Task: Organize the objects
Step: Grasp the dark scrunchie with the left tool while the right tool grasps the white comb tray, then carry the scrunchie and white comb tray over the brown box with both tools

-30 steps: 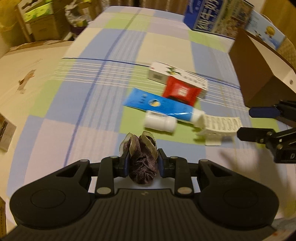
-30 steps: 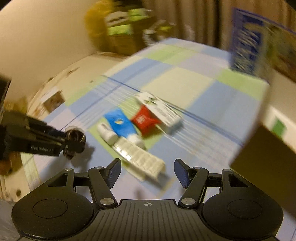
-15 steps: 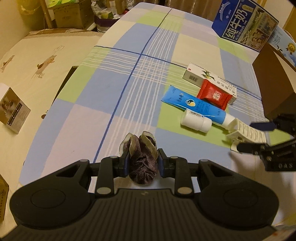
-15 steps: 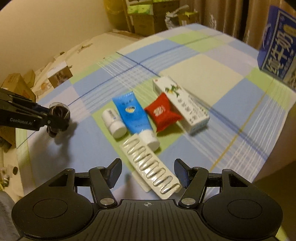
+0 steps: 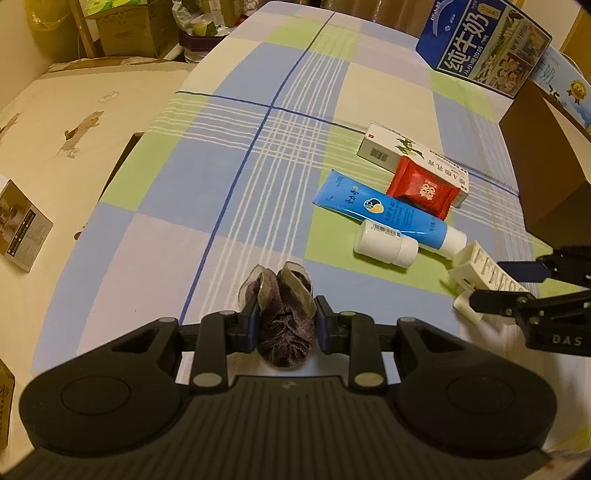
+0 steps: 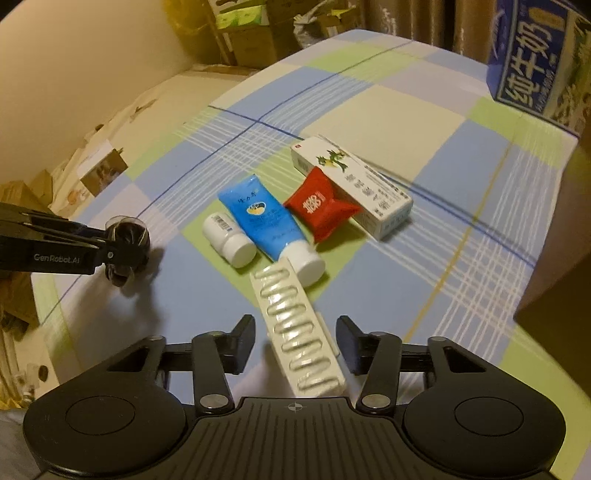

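My left gripper (image 5: pixel 283 325) is shut on a dark purple hair scrunchie (image 5: pixel 284 325), held above the checked cloth; the scrunchie (image 6: pixel 125 251) shows at the left of the right wrist view. My right gripper (image 6: pixel 295 345) is open, its fingers on either side of a white blister pack (image 6: pixel 299 336) lying on the cloth. Beyond it lie a white pill bottle (image 6: pixel 229 240), a blue tube (image 6: pixel 266 225), a red sachet (image 6: pixel 321 208) and a white carton (image 6: pixel 351 184). From the left wrist view the right gripper (image 5: pixel 506 284) straddles the blister pack (image 5: pixel 476 269).
A brown cardboard box (image 5: pixel 546 162) stands at the right. Blue milk cartons (image 5: pixel 484 44) stand at the table's far end. Cardboard boxes (image 6: pixel 240 33) are piled on the floor beyond, and a small box (image 5: pixel 22 225) lies on the beige surface to the left.
The right gripper has come down and forward so the blister pack now lies between its open fingers. The left gripper kept the scrunchie and drifted left and back.
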`<action>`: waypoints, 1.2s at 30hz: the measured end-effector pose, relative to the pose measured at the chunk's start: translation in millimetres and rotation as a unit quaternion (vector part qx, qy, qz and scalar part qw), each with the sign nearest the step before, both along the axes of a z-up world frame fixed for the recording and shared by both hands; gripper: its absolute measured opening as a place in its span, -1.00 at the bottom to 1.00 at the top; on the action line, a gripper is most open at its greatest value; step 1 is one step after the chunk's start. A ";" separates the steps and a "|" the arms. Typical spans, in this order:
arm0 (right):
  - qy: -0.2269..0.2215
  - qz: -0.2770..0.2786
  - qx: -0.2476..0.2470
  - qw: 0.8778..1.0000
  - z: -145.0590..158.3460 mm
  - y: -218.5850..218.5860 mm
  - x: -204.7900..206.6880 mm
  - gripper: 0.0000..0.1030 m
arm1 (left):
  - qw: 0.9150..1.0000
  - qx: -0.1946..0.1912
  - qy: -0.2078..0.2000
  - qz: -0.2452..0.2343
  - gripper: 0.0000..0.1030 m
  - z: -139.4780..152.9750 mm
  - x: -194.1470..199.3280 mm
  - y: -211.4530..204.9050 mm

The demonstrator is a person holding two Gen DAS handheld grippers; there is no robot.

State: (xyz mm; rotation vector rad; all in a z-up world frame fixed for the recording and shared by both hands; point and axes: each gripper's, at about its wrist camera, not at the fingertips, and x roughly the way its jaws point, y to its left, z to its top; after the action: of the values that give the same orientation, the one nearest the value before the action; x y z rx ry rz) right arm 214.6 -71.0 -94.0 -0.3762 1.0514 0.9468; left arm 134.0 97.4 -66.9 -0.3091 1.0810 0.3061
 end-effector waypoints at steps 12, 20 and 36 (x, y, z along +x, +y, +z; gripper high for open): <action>0.004 -0.015 0.015 1.000 4.7 -16.1 -2.8 -0.52 | 1.000 -0.003 -0.001 -0.016 -0.51 5.0 -0.1 -10.4; 0.022 -0.069 0.045 0.996 24.2 -55.7 -0.7 -0.52 | 0.999 -0.002 -0.013 -0.046 -0.51 19.8 9.6 -31.3; 0.015 -0.221 0.081 0.972 61.4 -192.0 4.6 -0.52 | 0.979 -0.013 -0.062 -0.193 -0.51 63.4 69.5 -140.3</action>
State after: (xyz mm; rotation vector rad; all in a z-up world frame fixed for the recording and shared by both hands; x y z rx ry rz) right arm 219.2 -263.0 -32.6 0.0115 1.0211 0.6306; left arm 203.4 -42.9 -3.5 -0.1350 0.9978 -0.0734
